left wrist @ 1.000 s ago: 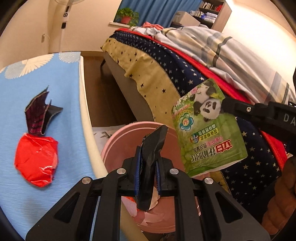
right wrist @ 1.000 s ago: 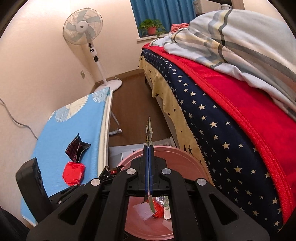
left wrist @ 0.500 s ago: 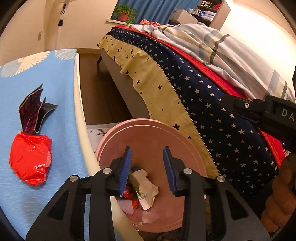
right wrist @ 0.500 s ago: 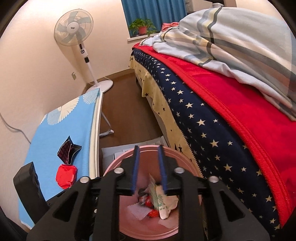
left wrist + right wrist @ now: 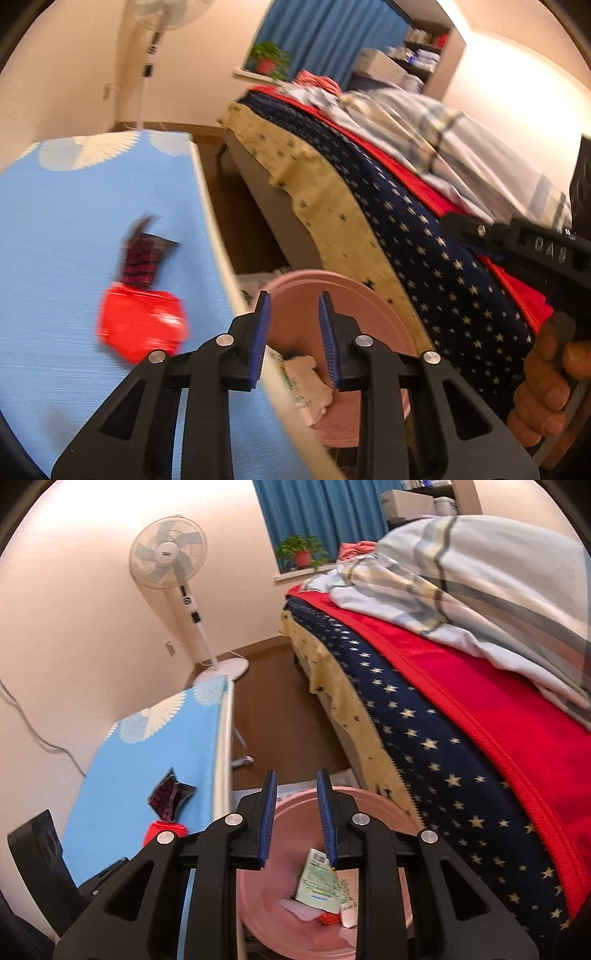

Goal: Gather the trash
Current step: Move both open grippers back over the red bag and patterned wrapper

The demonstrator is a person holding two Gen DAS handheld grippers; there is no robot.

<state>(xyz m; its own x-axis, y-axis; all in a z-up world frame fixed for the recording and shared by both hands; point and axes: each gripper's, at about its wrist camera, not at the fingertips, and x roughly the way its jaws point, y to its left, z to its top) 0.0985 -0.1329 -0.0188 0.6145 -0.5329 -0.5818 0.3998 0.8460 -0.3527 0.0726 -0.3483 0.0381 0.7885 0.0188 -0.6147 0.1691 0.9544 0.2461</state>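
A pink bin (image 5: 373,306) (image 5: 380,819) stands on the floor between the blue table and the bed, with wrappers inside, among them a green packet (image 5: 319,880). A red crumpled wrapper (image 5: 142,325) (image 5: 162,829) and a dark chequered wrapper (image 5: 142,254) (image 5: 170,794) lie on the blue tablecloth (image 5: 55,240) (image 5: 147,749). My left gripper (image 5: 293,325) is open and empty over the table's edge and the bin. My right gripper (image 5: 297,808) is open and empty above the bin; its body shows in the left wrist view (image 5: 517,243).
A bed (image 5: 461,720) with a star-patterned cover and a striped quilt runs along the right. A standing fan (image 5: 168,559) is by the far wall. Brown floor (image 5: 280,716) lies between table and bed. A potted plant (image 5: 303,552) sits on the windowsill.
Both grippers opened and dropped their wrappers, the dark one and the green panda packet, into the pink bin. The left gripper has since swung left toward the table, blurring its view.
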